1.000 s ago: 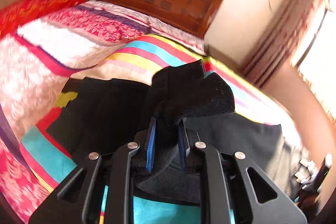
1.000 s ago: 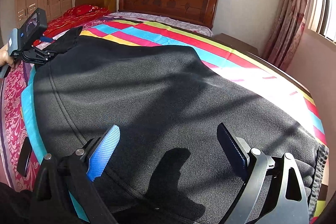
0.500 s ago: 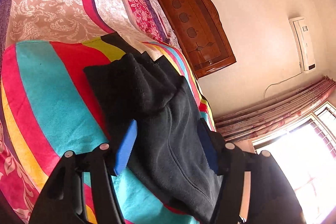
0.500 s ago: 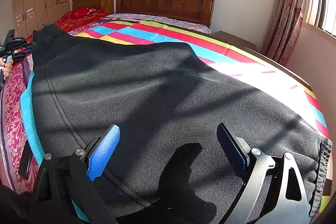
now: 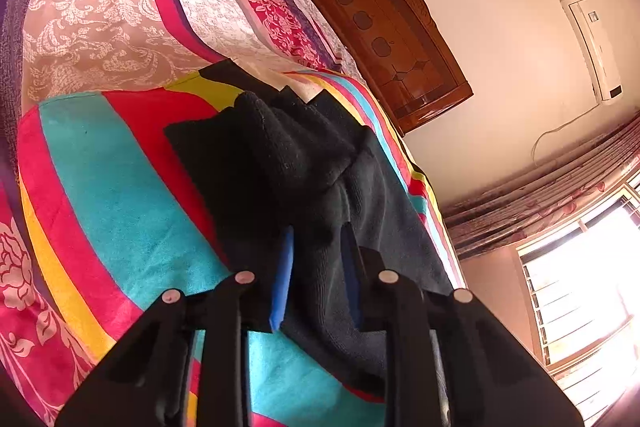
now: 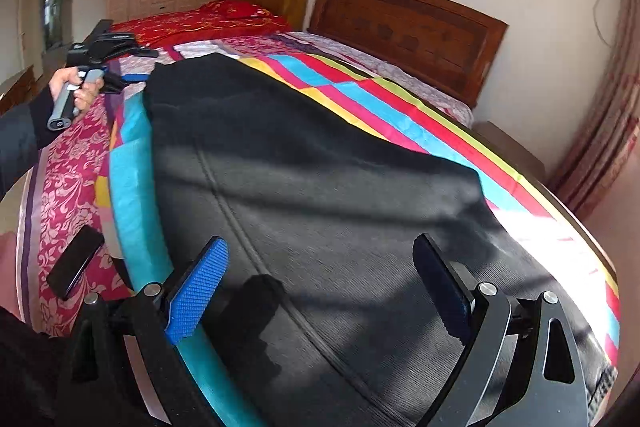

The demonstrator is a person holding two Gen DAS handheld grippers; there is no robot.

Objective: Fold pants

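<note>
A: Pants point(image 6: 320, 187), lying where?

B: Spread lengthwise on the striped bed point(image 6: 128, 187), dark and mostly flat, reaching from under the right gripper point(image 6: 320, 279) away toward the left gripper point(image 5: 316, 277).

A: Bunched at that far end for what reason?

B: Probably pinched up for a fold. Narrow there and closing on a ridge of cloth, with pads point(image 5: 282, 279) sunk in it on both sides. Likely taken at the end so as to carry it back over the rest.

A: And the right one?

B: Spread wide, hovering just above the near end, gripping nothing, only throwing a shadow on the cloth. Perhaps waiting to pin or take that end.

A: Shown from the left wrist alone?

B: The bite itself, close up. Also heaped layers of cloth just beyond the pads, and a bright window point(image 5: 580, 287).

A: From the right wrist alone?

B: The whole run of cloth with a seam down it. Also a hand point(image 6: 76, 91) wrapped round the left handle, and a dark slab point(image 6: 74, 267), maybe a phone, near the bed's edge beside the cloth. Too small from there to tell the far grip.
</note>
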